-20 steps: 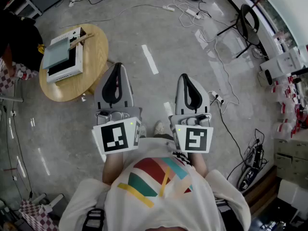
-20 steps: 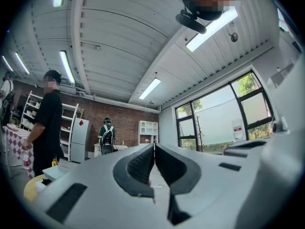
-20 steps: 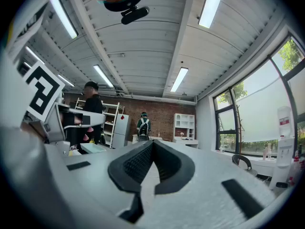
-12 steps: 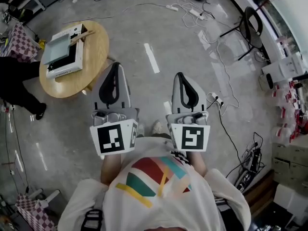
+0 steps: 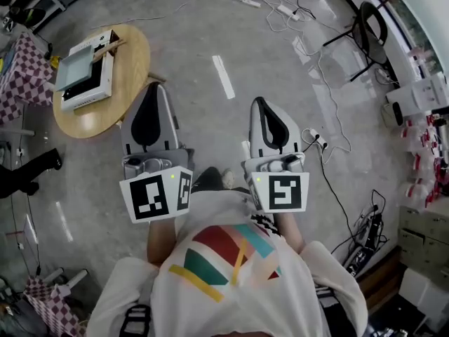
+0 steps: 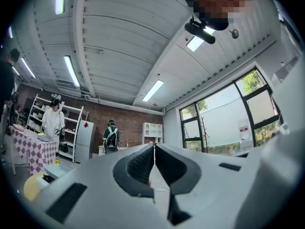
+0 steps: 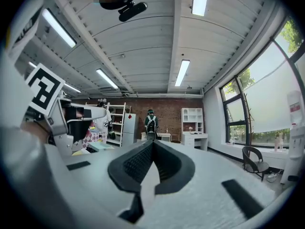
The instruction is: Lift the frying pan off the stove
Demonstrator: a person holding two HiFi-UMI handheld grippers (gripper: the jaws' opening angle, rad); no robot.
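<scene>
No frying pan or stove can be made out with certainty. A white flat box-like appliance (image 5: 88, 83) with a pale green board on top lies on a round wooden table (image 5: 133, 55) at the upper left of the head view. My left gripper (image 5: 156, 85) is held at waist height, its tip just short of the table's near edge, jaws shut with nothing between them (image 6: 154, 145). My right gripper (image 5: 260, 101) hangs beside it over the bare floor, also shut and empty (image 7: 152, 141). Both point forward into the room.
Cables and a power strip (image 5: 280, 10) trail over the grey floor ahead. A black chair (image 5: 369, 28) stands at the upper right. A checkered cloth (image 5: 17, 72) and a person's legs (image 5: 31, 174) are at the left. People, shelves and a fridge (image 6: 82, 140) stand by the far brick wall.
My left gripper has swung left and forward toward the round table. The right gripper has barely moved. The person in black at the left has moved down along the left edge.
</scene>
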